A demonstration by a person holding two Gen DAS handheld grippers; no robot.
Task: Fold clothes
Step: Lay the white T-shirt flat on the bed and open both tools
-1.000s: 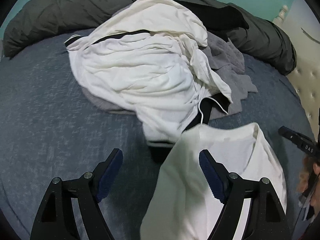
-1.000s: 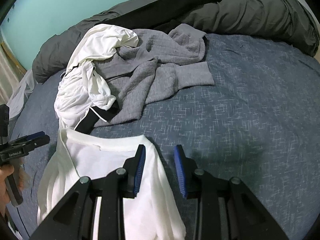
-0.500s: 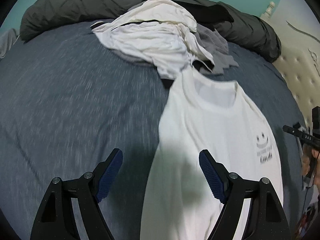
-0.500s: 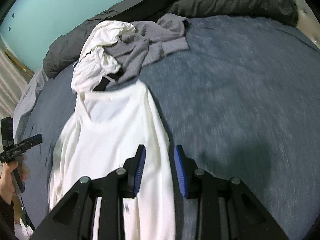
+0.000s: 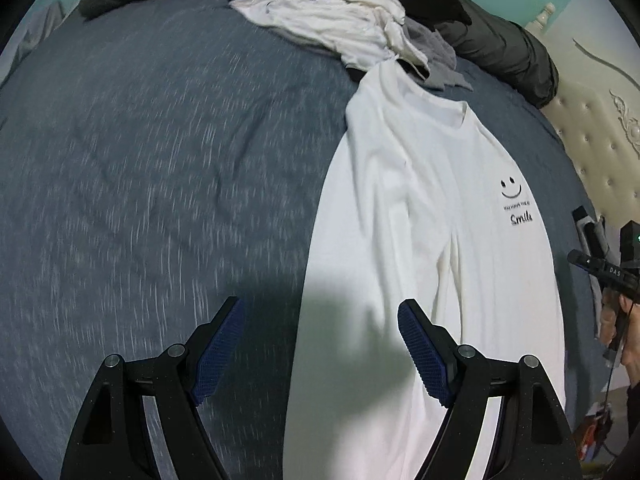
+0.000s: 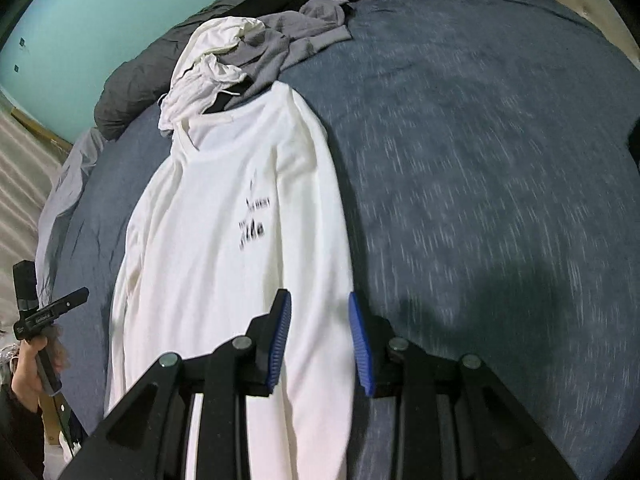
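The blue-grey bedsheet (image 5: pixel 160 160) spreads ahead of both tools. The white long-sleeved cotton T-shirt (image 5: pixel 432 208) lies stretched lengthwise, its hem nearest. Left gripper (image 5: pixel 320 352) gapes, grasping nothing; right gripper (image 6: pixel 320 336), half-parted, straddles the sleeve edge unclenched. Best smooth it flat before folding.

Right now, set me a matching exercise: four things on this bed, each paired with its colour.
Things:
1. long-sleeved shirt with the smiley print
2. bedsheet
3. duvet bunched at the far edge
4. knit sweater in the pile

Colours:
A. dark charcoal
B. white
C. light grey
D. flecked blue

Pairs: 1-B, 2-D, 3-A, 4-C
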